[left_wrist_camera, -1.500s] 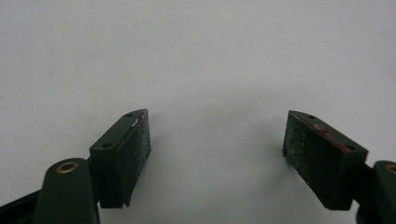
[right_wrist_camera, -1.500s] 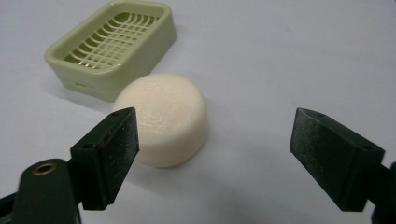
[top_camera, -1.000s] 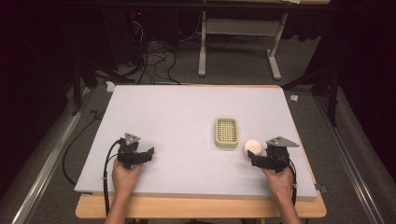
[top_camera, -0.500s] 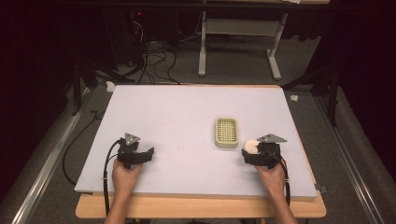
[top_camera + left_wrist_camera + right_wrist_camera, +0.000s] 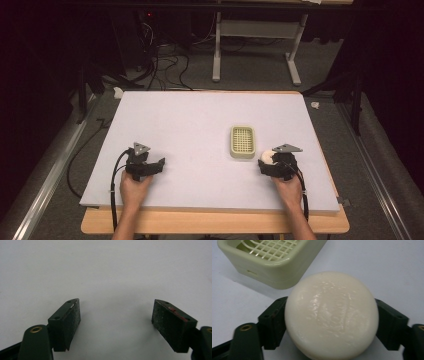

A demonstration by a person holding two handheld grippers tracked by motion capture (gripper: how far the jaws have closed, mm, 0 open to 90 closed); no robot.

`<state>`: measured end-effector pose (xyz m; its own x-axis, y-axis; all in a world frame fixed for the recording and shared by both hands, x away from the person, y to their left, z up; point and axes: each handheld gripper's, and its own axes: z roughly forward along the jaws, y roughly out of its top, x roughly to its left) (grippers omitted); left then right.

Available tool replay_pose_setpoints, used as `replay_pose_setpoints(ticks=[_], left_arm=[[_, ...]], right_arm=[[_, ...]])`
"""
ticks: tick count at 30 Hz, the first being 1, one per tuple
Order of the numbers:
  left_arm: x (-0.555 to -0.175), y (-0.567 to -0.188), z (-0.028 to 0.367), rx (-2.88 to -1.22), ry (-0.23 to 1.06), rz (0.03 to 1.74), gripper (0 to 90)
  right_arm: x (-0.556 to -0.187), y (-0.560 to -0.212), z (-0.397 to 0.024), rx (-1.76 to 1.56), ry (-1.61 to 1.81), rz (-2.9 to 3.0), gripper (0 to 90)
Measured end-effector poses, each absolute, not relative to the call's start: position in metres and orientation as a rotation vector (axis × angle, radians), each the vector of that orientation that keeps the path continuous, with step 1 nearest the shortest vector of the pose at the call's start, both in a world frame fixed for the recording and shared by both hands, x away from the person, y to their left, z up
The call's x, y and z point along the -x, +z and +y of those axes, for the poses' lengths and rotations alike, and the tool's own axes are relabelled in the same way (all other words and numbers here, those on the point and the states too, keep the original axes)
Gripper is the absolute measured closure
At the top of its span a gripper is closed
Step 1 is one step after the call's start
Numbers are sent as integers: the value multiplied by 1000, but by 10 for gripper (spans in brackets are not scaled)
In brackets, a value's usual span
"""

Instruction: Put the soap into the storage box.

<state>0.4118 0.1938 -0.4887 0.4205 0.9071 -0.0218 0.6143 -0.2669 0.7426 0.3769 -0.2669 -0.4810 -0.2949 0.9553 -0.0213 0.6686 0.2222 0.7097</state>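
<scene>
right gripper [image 5: 266, 161]: sitting near the right front of the bench, its jaws having just been closing; in the right gripper view [image 5: 330, 322] both pads are pressing on the sides of the soap, so it is gripping it.
soap [image 5: 331, 315]: a round, cream-white, glossy bar, lying on the bench between the right gripper's jaws; from the high view [image 5: 268, 156] it is showing as a pale blob at the gripper's tip, just beside the dish's near right corner.
soap dish [image 5: 243, 142]: a pale green rectangular dish with a slatted grid inside, standing on the bench right of the middle; in the right gripper view [image 5: 272, 262] it is sitting just beyond the soap, close but not touching it, as far as i am seeing.
left gripper [image 5: 156, 165]: resting at the left front of the bench, well apart from the soap and dish; in the left gripper view [image 5: 116, 315] its jaws are standing wide apart with only bare surface between them, holding nothing.
bench [image 5: 190, 125]: a wooden top covered by a pale lilac-white sheet.
writing: no brand, label or lettering is reading clearly on the soap, the dish or the grippers.
hands: the left hand [image 5: 134, 186] and the right hand [image 5: 288, 187] are coming in from the near edge, each wrapping a gripper's body, cables trailing back.
</scene>
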Motion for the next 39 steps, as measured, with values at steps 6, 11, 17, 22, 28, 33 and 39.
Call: replay_pose_setpoints(ticks=[6,11,17,22,28,33,39], left_arm=[[-412,-489,194,-1991,546,1284,235],[-412,-489,194,-1991,547,1284,235],[-412,-489,194,-1991,547,1284,234],[-412,-489,193,-1989,549,1285,234],[-412,-489,193,-1992,549,1284,233],[-411,-489,193,-1993,549,1285,232],[-411,-489,193,-1990,554,1285,233]], right_arm=[[-376,-480,-267,-1488,825,2048,249],[-376,-480,-268,-1492,831,2043,251],[-373,-477,-267,-1474,855,2044,251],[-372,-474,-266,-1464,859,2051,251],[-369,-464,-264,-1433,895,2046,251],[-370,-457,-262,-1412,917,2056,251],[-373,-451,-258,-1400,933,2064,251]])
